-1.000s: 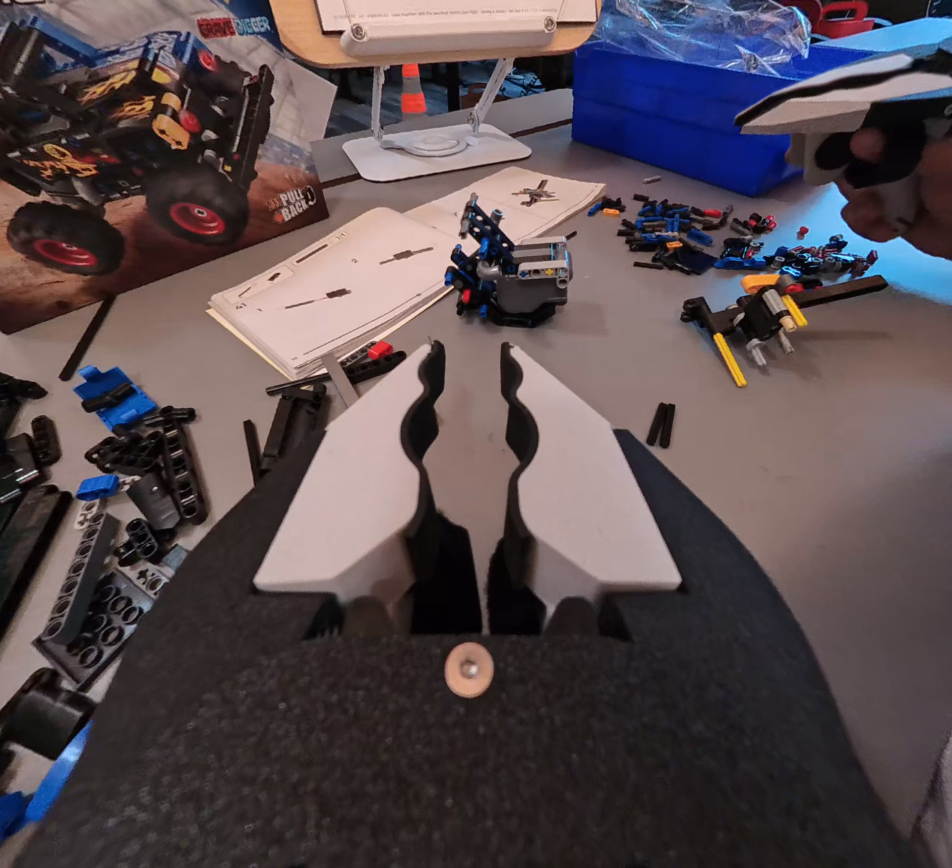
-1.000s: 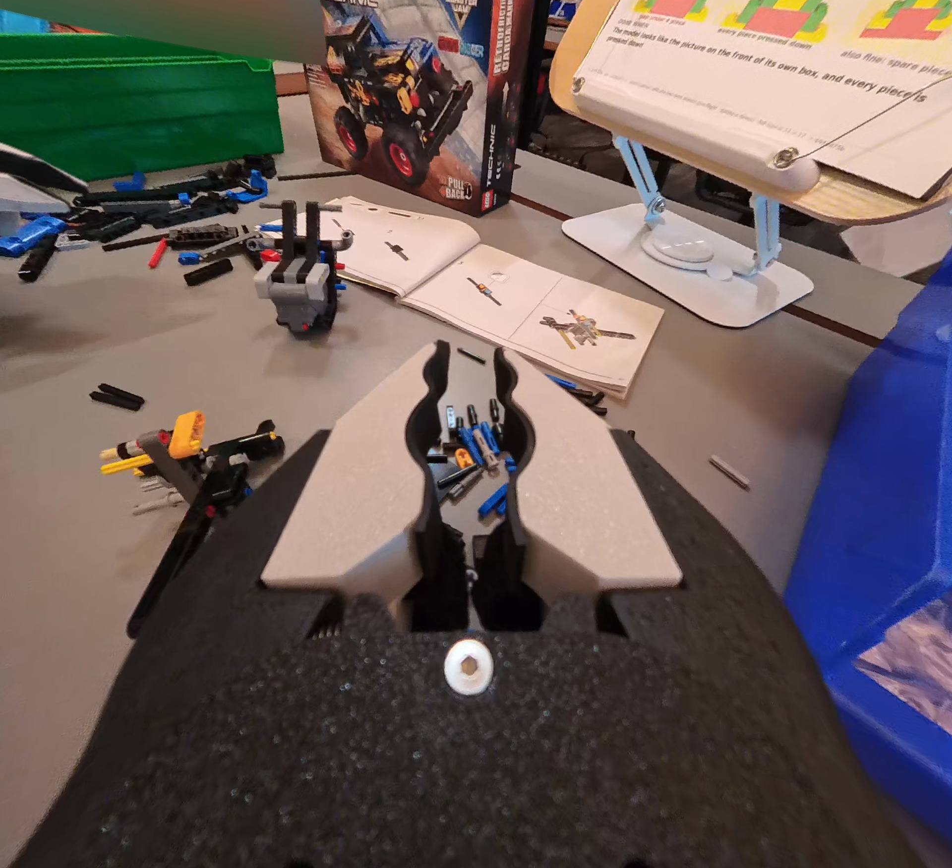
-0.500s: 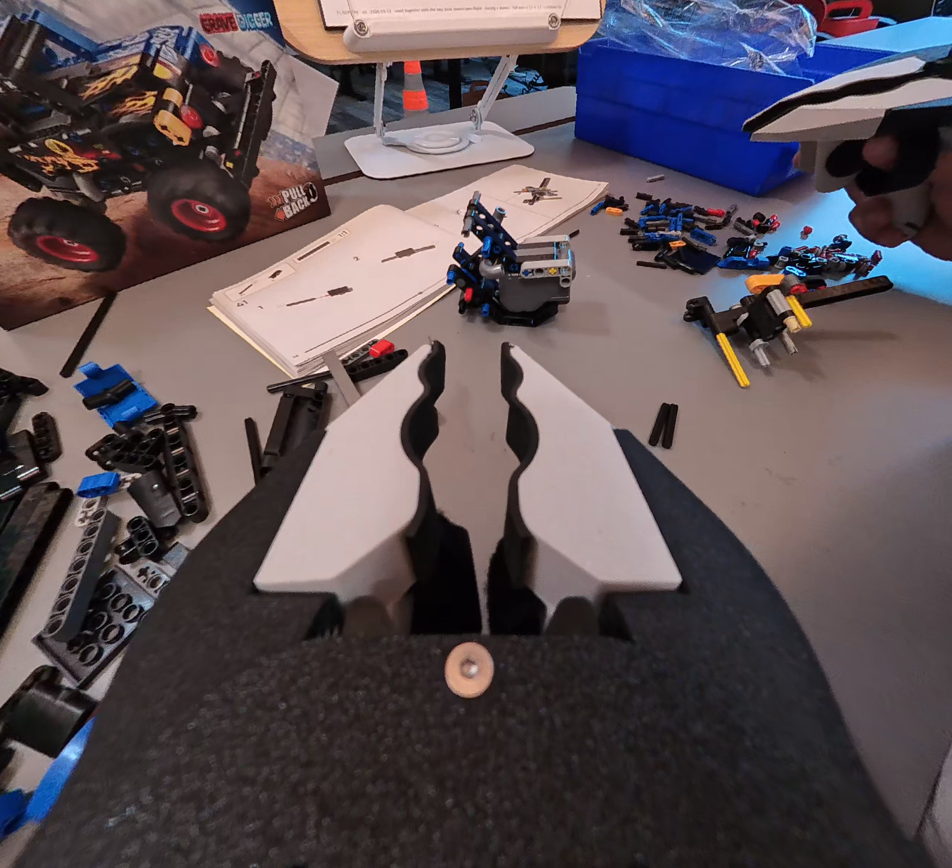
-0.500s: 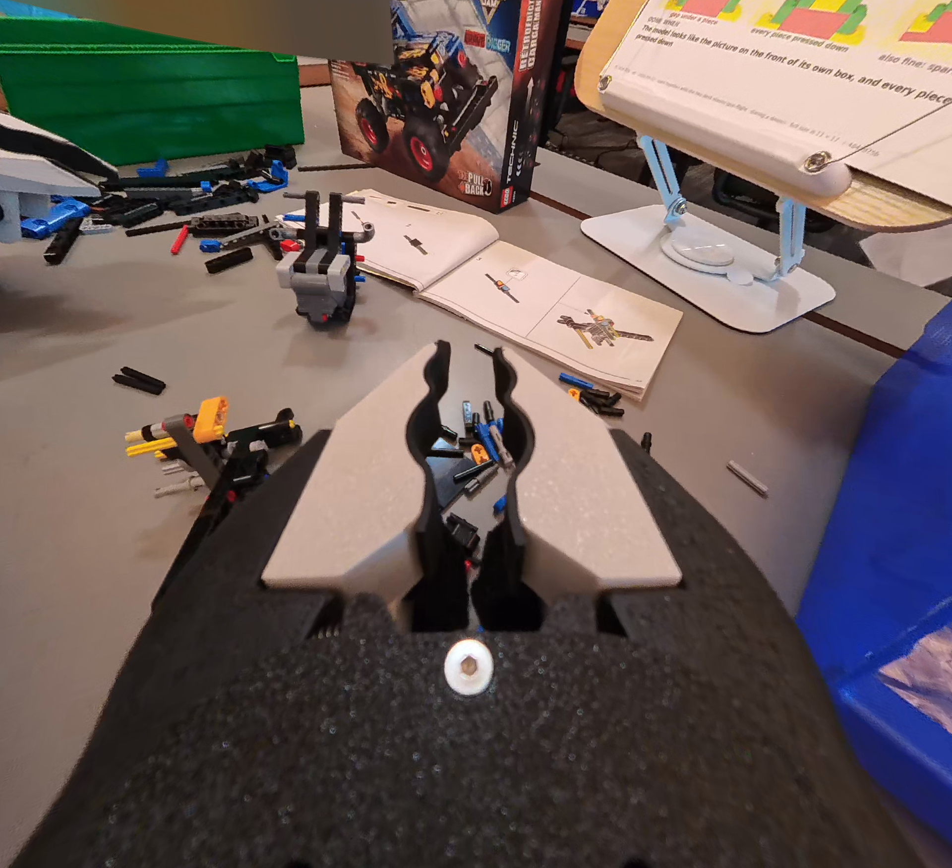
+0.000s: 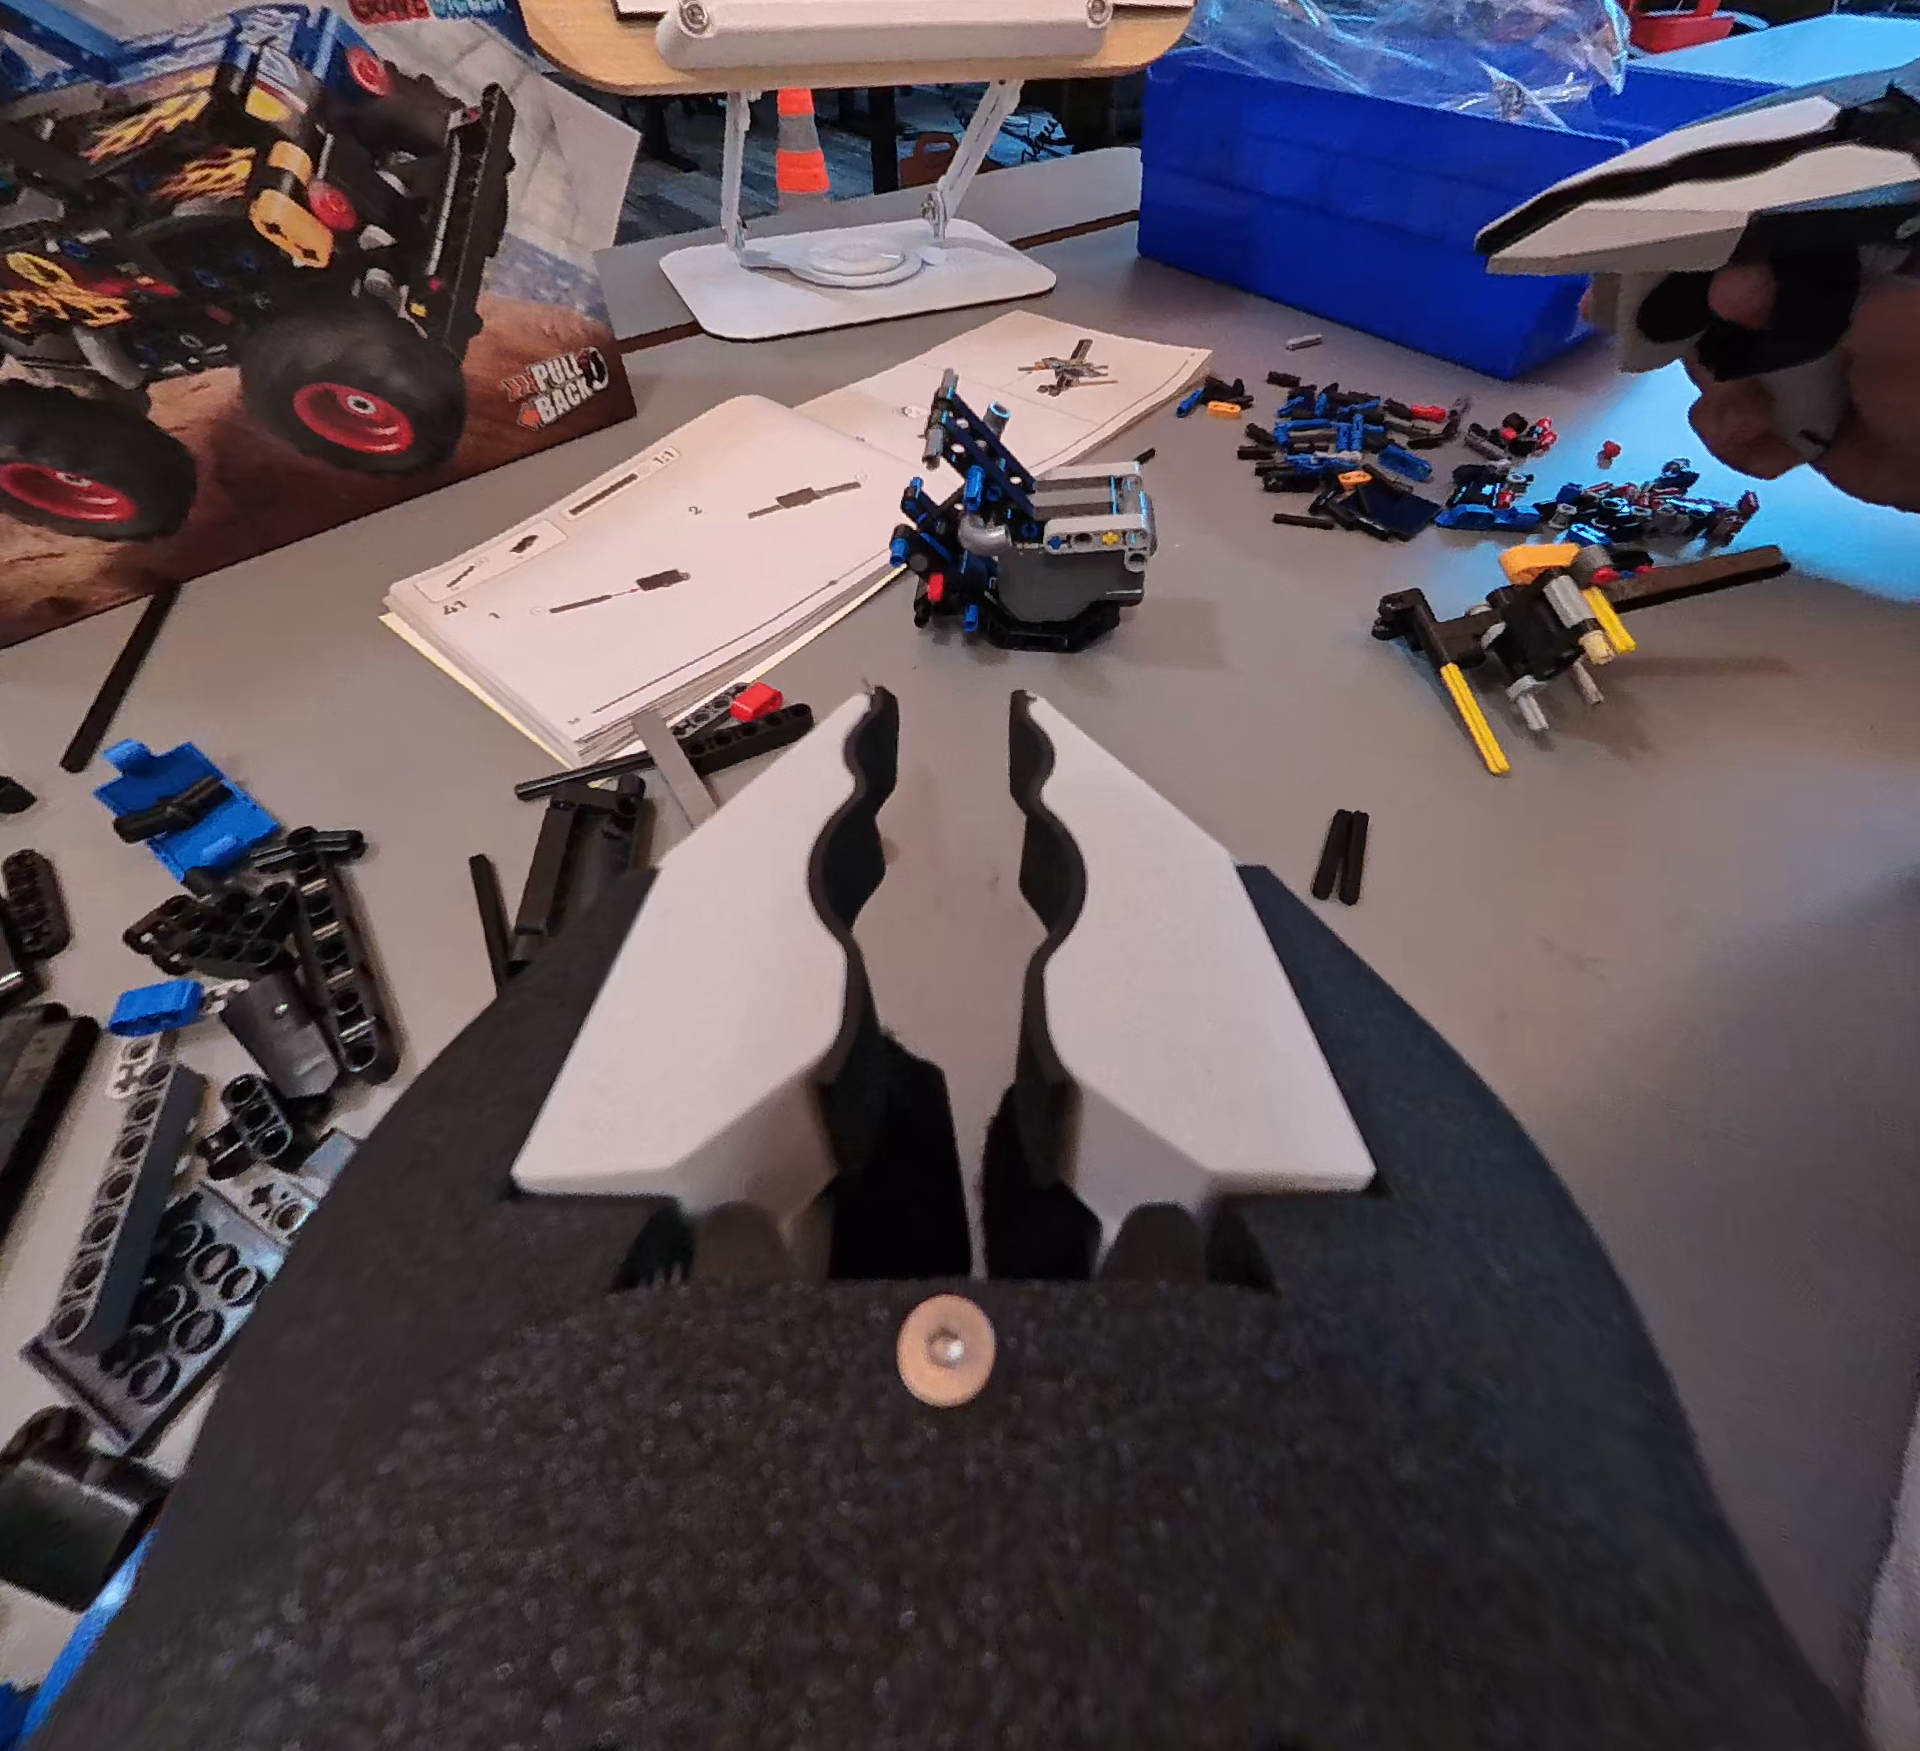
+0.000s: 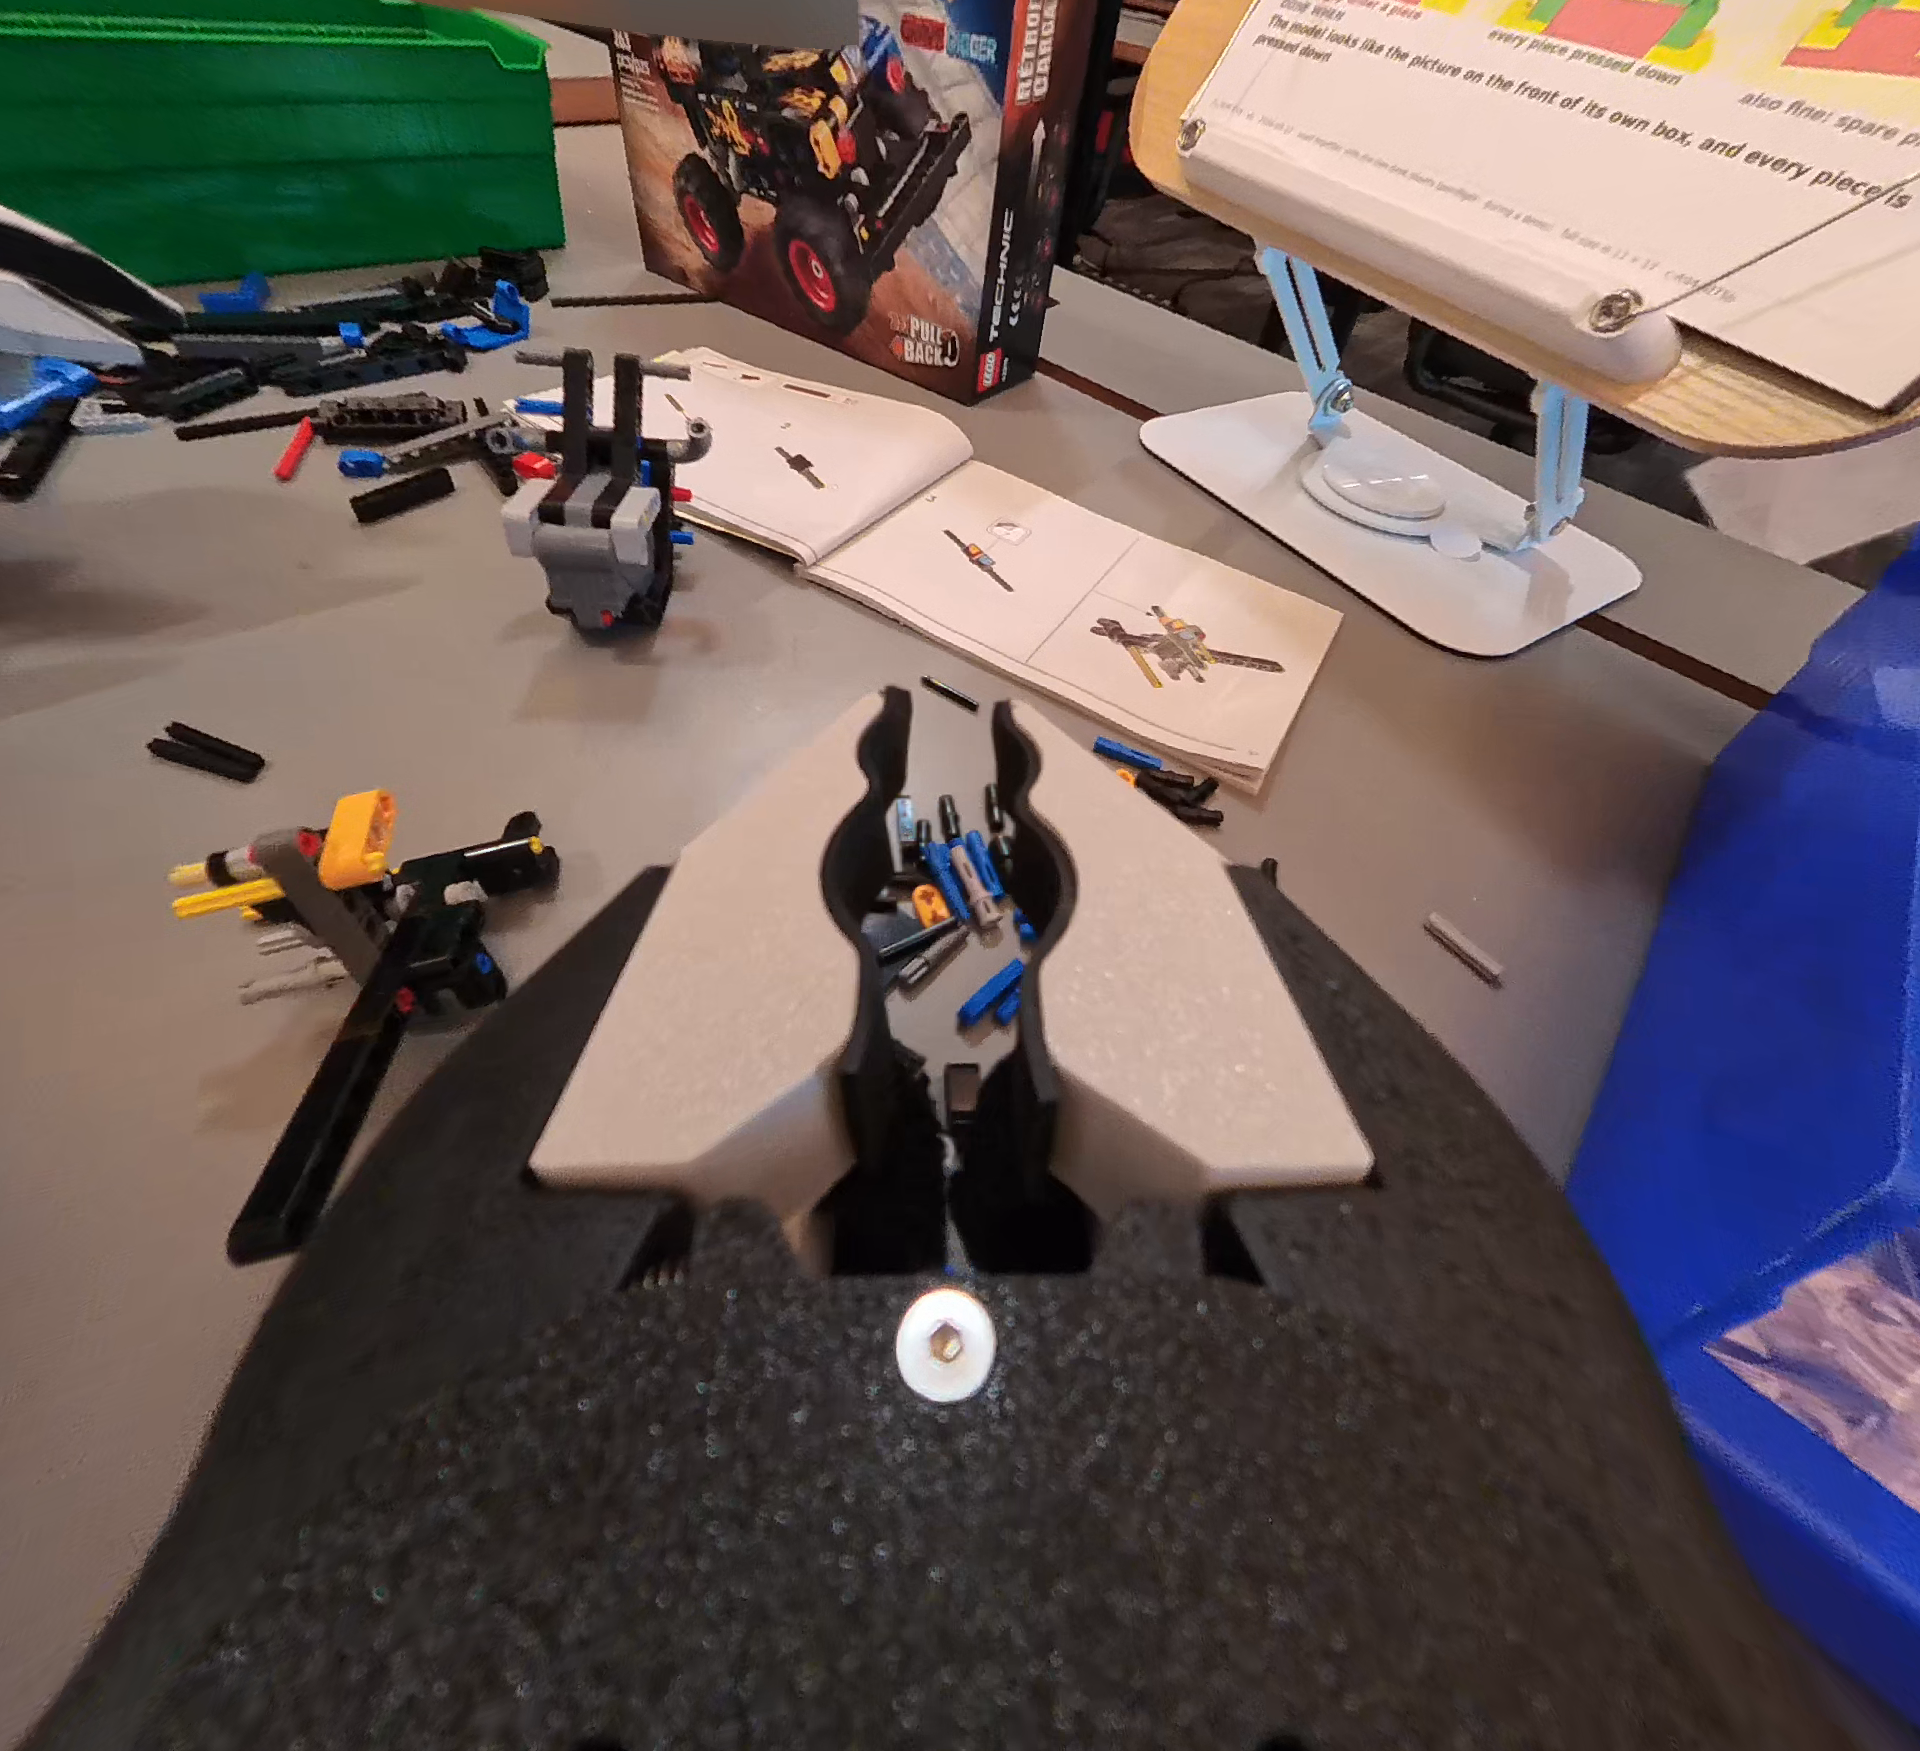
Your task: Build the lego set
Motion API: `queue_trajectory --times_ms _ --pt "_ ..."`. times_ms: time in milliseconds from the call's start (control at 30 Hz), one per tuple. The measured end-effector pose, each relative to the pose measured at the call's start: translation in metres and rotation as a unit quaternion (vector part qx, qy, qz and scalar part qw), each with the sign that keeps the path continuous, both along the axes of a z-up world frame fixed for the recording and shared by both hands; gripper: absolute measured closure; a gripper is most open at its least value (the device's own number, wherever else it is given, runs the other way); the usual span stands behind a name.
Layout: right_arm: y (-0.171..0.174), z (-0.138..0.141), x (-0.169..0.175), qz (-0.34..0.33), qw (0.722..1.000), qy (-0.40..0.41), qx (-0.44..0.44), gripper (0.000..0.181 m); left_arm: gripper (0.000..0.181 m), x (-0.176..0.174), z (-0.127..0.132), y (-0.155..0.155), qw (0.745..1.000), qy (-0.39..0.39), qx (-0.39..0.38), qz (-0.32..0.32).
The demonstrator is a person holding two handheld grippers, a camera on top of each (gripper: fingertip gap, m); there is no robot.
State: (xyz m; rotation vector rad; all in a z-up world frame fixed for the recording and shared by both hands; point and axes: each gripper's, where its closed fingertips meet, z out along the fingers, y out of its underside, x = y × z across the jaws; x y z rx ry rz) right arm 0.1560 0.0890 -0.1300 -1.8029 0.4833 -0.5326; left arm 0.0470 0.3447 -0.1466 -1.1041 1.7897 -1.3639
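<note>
A grey, blue and black sub-assembly (image 5: 1023,548) stands on the grey table beside the open instruction booklet (image 5: 727,548); it also shows in the right wrist view (image 6: 597,522). A black, yellow and orange axle assembly (image 5: 1538,626) lies to its right, and shows in the right wrist view (image 6: 364,912). My left gripper (image 5: 943,699) is open and empty above the table, short of the sub-assembly. My right gripper (image 6: 943,699) is open and empty over a pile of small blue and black pins (image 6: 961,891). It also shows in the left wrist view (image 5: 1496,236), held by a hand.
The set's box (image 5: 239,226) stands at back left. A document stand (image 5: 862,267) is behind the booklet. A blue bin (image 5: 1351,215) with a plastic bag is at back right, a green bin (image 6: 270,132) far left. Black beams (image 5: 260,953) and small pins (image 5: 1455,475) are scattered.
My left gripper has moved slightly forward toward the sub-assembly. My right gripper has drifted left and forward over the pin pile. Both stay open and empty.
</note>
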Motion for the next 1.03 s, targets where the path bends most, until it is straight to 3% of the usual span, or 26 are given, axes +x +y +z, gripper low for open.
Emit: queue_trajectory --times_ms 333,600,667,833,1033 --pt "-0.004 -0.001 0.01 -0.017 1.0 0.004 -0.001 0.166 0.162 -0.001 0.009 0.006 0.999 -0.016 -0.033 0.002" --pt "-0.001 -0.005 0.01 -0.015 1.0 0.005 -0.014 0.167 0.162 -0.015 0.027 0.039 0.989 -0.034 -0.142 0.035" --pt "-0.002 -0.006 0.01 -0.016 1.0 0.006 -0.016 0.167 0.162 -0.019 0.023 0.05 0.992 -0.031 -0.111 0.058" --pt "-0.003 0.0 0.008 -0.015 1.0 -0.003 -0.01 0.167 0.165 -0.025 0.012 0.097 0.988 -0.005 0.049 0.144" --pt "-0.001 -0.004 0.005 -0.009 1.0 -0.005 -0.019 0.168 0.165 -0.045 0.013 0.159 0.967 0.084 0.133 0.202"
